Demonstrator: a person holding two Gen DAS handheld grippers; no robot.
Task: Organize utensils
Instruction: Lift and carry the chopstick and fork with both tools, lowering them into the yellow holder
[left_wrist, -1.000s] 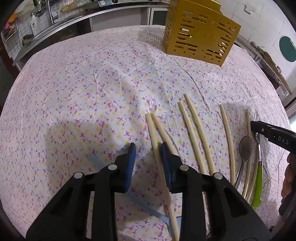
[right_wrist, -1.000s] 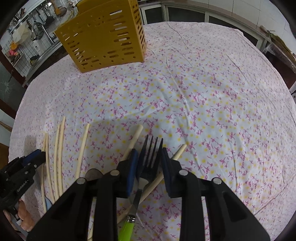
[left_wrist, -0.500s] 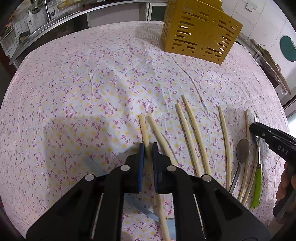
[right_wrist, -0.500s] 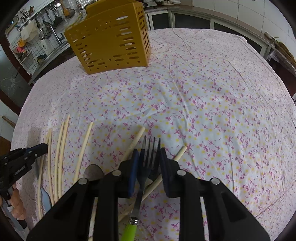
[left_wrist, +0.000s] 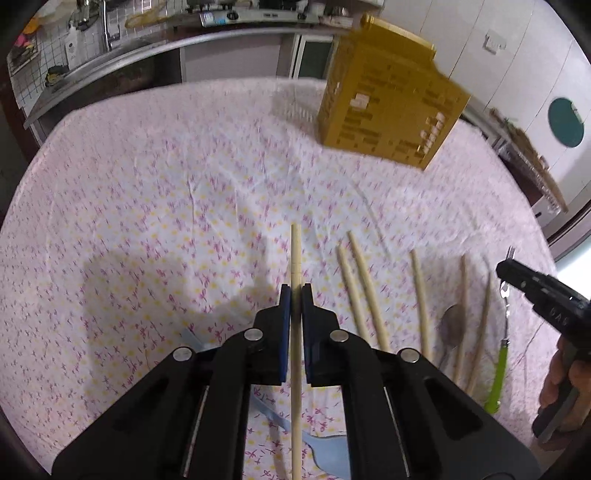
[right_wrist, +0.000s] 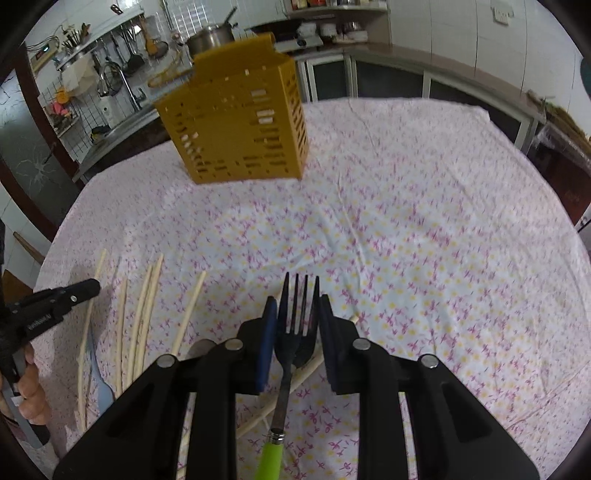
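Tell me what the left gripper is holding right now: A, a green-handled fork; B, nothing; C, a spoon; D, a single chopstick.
D: the left gripper has its jaws closed on one pale chopstick, which runs straight between them above the tablecloth.

A table covered with a white cloth printed with small pink and yellow flowers (left_wrist: 155, 206) filled the view. A yellow slotted utensil holder (left_wrist: 388, 107) stood at its far side. Nearer the camera, several pale chopsticks (left_wrist: 364, 291) lay side by side on the cloth, roughly parallel. Beside them rested a metal spoon (left_wrist: 451, 326), with another chopstick (left_wrist: 480, 332) just beyond it. A light blue utensil (left_wrist: 328, 452) lay at the near edge, partly hidden.
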